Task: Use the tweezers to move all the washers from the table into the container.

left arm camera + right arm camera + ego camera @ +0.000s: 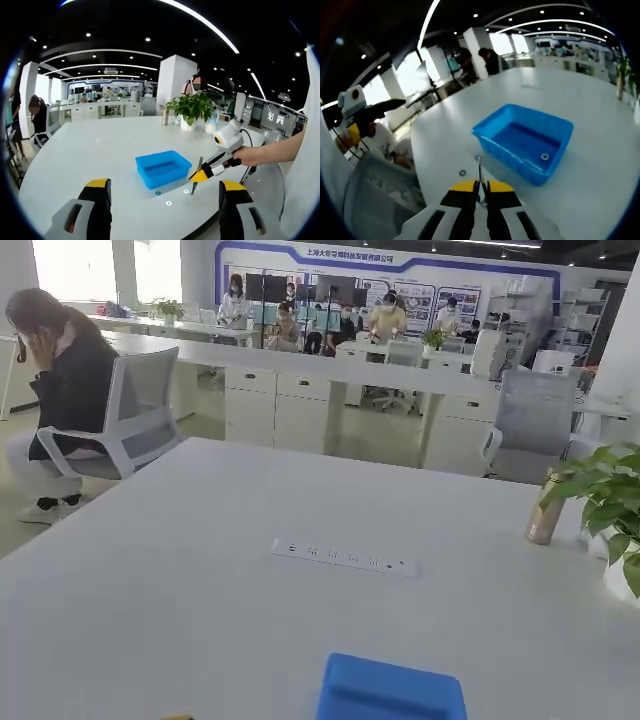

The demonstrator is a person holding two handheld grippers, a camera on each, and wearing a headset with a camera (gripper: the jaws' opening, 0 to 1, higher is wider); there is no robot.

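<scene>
Small metal washers [462, 173] lay beside the blue plastic container [515, 162], needing precise pinching. Right gripper [480, 186] clamped thin tweezers [479, 170]; left gripper [165, 185] gaped empty.

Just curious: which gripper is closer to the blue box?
Right. The right gripper, holding tweezers, is just beside the blue box; the left gripper is farther back, jaws open.

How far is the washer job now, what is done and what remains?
Done: one washer lies in the container. In hand: the right gripper is shut on the tweezers, tips near the table. Left: at least two washers on the table beside the container.
</scene>
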